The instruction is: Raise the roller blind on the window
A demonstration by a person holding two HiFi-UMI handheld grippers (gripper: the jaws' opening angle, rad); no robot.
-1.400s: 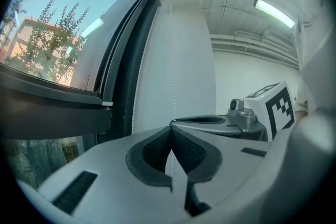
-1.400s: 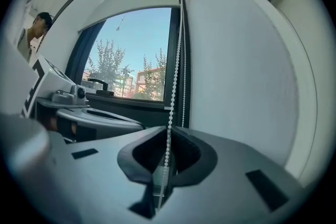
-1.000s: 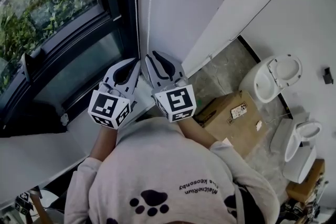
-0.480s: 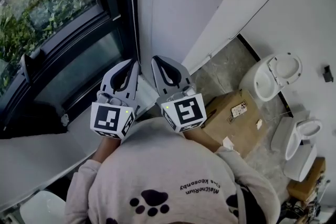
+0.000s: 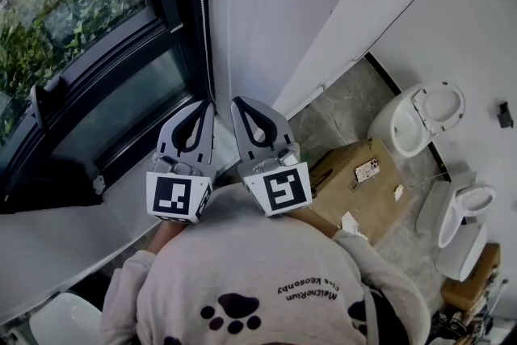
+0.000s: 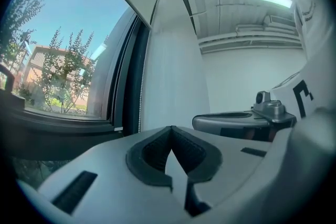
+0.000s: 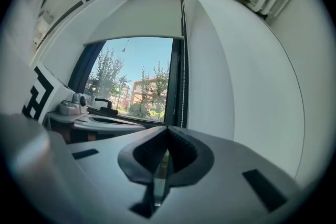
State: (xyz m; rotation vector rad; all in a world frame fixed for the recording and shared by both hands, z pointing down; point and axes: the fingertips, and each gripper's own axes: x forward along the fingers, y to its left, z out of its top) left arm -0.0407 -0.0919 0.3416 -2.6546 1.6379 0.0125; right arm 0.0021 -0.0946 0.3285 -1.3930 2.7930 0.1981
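- Left gripper (image 5: 209,103): jaws together on nothing, just beside the bead chain (image 5: 202,12). A pull from here would likely miss it.
- Right gripper (image 5: 235,102): jaws closed, with no chain visibly pinched. A weak grip could slip and leave the roller blind (image 7: 137,17) partly lowered, up high.

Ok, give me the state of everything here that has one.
Roller blind: partly raised, lower edge across the window's upper part.
Bead chain: hanging straight beside the window frame.
Left gripper: shut, nothing seen between.
Right gripper: shut, nothing seen between.
Toilet: lid up.
Cardboard box: closed.
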